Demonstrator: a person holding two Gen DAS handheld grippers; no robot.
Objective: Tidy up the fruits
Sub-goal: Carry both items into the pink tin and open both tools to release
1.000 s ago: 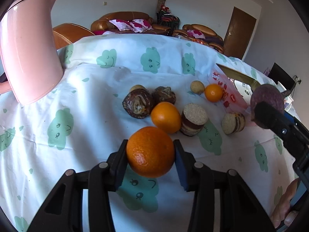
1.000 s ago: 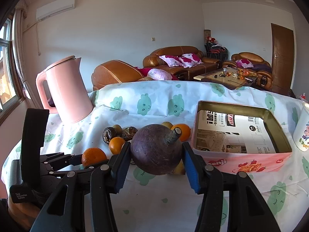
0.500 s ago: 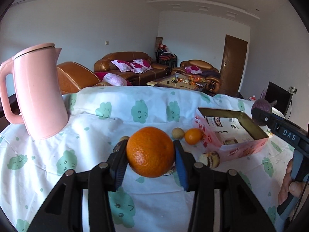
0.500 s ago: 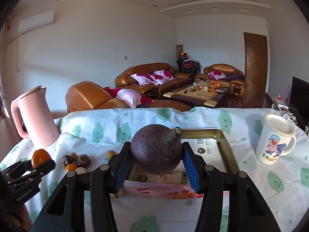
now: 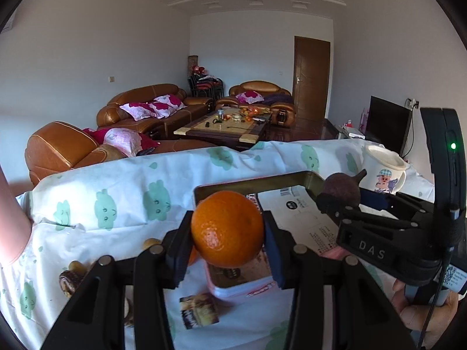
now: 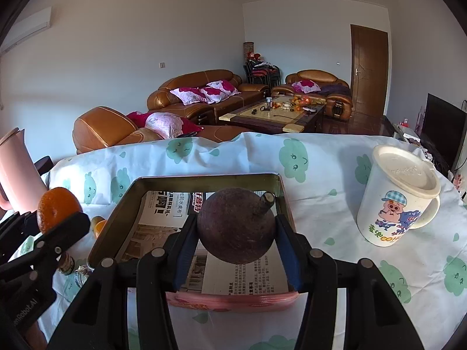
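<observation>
My left gripper [image 5: 227, 230] is shut on an orange [image 5: 227, 229] and holds it in the air at the near left corner of a pink tin box [image 5: 242, 287] lined with printed paper. My right gripper [image 6: 235, 230] is shut on a dark purple mangosteen [image 6: 235, 229] with a stub stem, held above the tin box [image 6: 204, 179]. The right gripper with the mangosteen [image 5: 343, 188] shows at the right of the left wrist view. The left gripper's orange [image 6: 58, 208] shows at the left of the right wrist view.
Loose fruits lie on the cloud-print tablecloth [image 5: 116, 204] left of the box: a small orange [image 6: 99, 224], cut dark-skinned pieces [image 5: 198, 310] and brown ones [image 5: 71, 278]. A lidded white pig mug [image 6: 397, 201] stands right of the box. A pink kettle [image 6: 14, 172] stands far left.
Both grippers have swung right and closer to the tin box, each still holding its fruit. The mangosteen now hangs over the box; the orange is at its near left corner.
</observation>
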